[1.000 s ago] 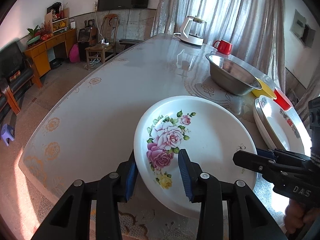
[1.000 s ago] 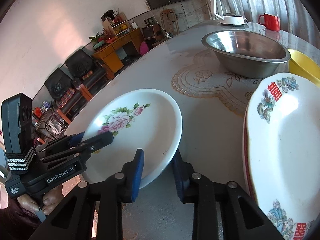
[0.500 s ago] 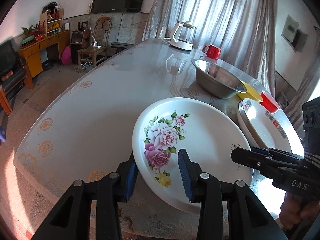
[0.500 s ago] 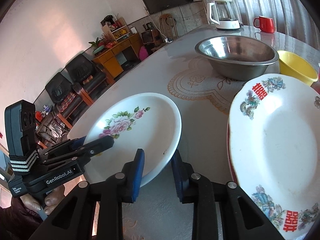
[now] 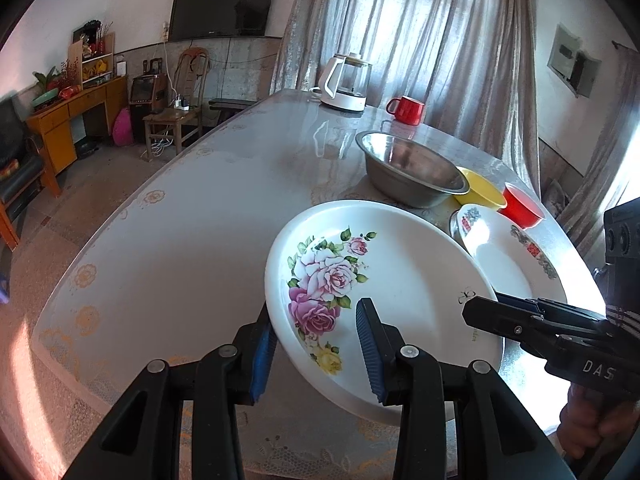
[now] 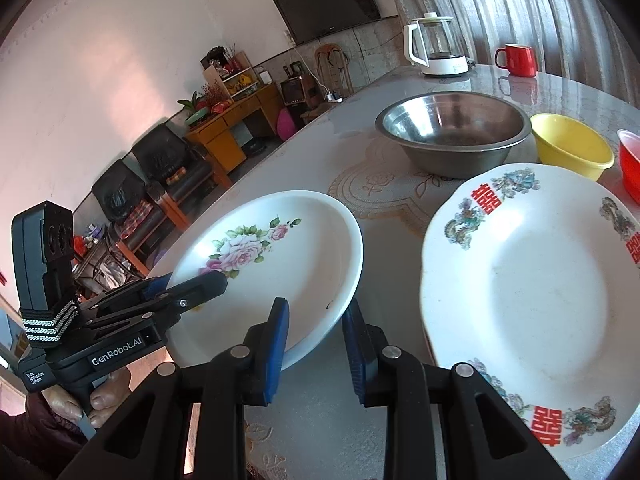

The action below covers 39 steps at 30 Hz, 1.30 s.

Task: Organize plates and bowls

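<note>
Two grippers on one plate here. Left gripper (image 5: pixel 316 348) clamped on the near rim of the rose plate (image 5: pixel 400 280), blue pads (image 5: pixel 262 346) either side of the edge, the yellow flower of the pattern right between them. Same story for the right gripper (image 6: pixel 316 348): narrow gap, opposite rim of that plate pinched between its fingers, one pad over the inside, the other against the outer edge. From the right wrist view, left fingers stacked one above and one below the rim. Plate up off the table (image 5: pixel 180 232) and tilted, as far as can be told.

Just past the right gripper's fingertips and off to the right-finger side: a white plate with red double-happiness marks (image 6: pixel 520 288), flat on the table, apart from the held plate but close. Looks like another rim peeking out under it, hard to say for sure.

Further ahead of both sets of fingers: a steel bowl (image 6: pixel 452 140), then a yellow bowl (image 6: pixel 572 148) touching or almost touching it on the right-finger side, then a red bowl (image 6: pixel 630 160) cut off by the frame edge. Way out beyond the fingertips at the far end, a white kettle (image 6: pixel 436 48) and a red mug (image 6: pixel 516 60), well apart from everything else.
</note>
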Motion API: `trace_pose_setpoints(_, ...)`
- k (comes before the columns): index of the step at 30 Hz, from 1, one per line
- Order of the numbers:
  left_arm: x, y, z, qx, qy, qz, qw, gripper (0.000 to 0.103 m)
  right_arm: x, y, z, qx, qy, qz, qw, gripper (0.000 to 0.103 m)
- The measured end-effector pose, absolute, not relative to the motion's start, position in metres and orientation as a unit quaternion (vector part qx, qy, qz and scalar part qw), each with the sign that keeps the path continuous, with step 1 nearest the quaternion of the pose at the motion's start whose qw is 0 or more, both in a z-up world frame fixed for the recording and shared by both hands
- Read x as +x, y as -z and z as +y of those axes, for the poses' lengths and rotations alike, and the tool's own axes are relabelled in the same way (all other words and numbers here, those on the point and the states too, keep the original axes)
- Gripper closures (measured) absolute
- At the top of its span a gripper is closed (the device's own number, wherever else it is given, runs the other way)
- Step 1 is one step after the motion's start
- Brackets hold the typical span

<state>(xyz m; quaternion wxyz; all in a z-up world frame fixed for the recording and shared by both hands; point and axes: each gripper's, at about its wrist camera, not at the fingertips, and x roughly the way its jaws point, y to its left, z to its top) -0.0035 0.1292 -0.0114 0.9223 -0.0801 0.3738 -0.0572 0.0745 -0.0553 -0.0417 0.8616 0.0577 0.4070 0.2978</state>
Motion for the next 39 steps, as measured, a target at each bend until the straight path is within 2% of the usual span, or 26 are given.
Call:
trace_pose_setpoints(29, 0.023, -0.021, 0.014, -0.012, 0.19, 0.357, 0.915, 0.064, 0.051, 0.016, -0.166, 0.133, -0.18, 0.369, 0.902, 0.076)
trace_pose_setpoints(39, 0.044, -0.016, -0.024, -0.009, 0.226, 0.376, 0.898, 0.064, 0.051, 0.019, -0.201, 0.151, -0.123, 0.371, 0.908, 0.076)
